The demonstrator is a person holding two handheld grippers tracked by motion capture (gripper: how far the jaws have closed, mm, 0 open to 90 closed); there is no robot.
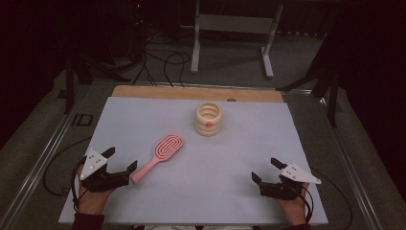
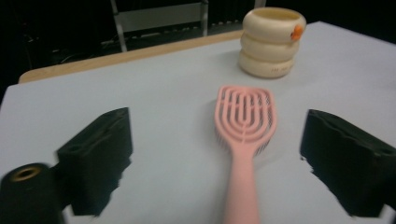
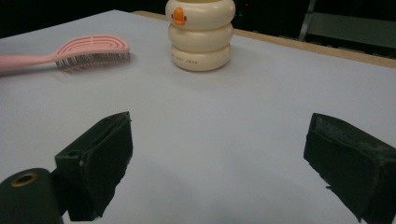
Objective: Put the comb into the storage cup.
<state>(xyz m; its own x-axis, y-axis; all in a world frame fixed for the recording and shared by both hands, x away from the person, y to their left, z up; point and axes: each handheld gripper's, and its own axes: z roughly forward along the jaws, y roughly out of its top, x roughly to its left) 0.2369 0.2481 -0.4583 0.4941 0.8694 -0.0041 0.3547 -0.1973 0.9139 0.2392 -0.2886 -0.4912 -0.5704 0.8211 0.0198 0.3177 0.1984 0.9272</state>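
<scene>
A: Pink hairbrush (image 1: 160, 152) lying flat on the counter (image 1: 230, 163), left of centre, head toward the far side, handle running back toward the near left. Cream ringed holder (image 1: 208, 119) upright farther off, well apart from the brush head.

B: Left hand-held gripper (image 1: 120, 162) spread wide, nothing clamped. Handle end just beside the right fingertip in the high view; between the jaws in the left gripper view, pads (image 2: 100, 154) clear of it on both sides.

A: Right hand-held gripper (image 1: 266, 170) also wide open, holding nothing, parked near the right front, well away from brush and holder.

B: Likely step in hand: taking hold of the handle. Best done by centring the jaws over the handle first, low to the counter, so both pads meet it together.

A: Worth gripping a little up from the very tip of the handle; less chance of the brush swinging or slipping out. Worth keeping clear of the bristles (image 3: 91, 60) too.

B: Slow closing advisable. Thin, smooth plastic, likely to skid sideways if one pad arrives first.

A: After that, a straight lift before any turn toward the holder.
</scene>
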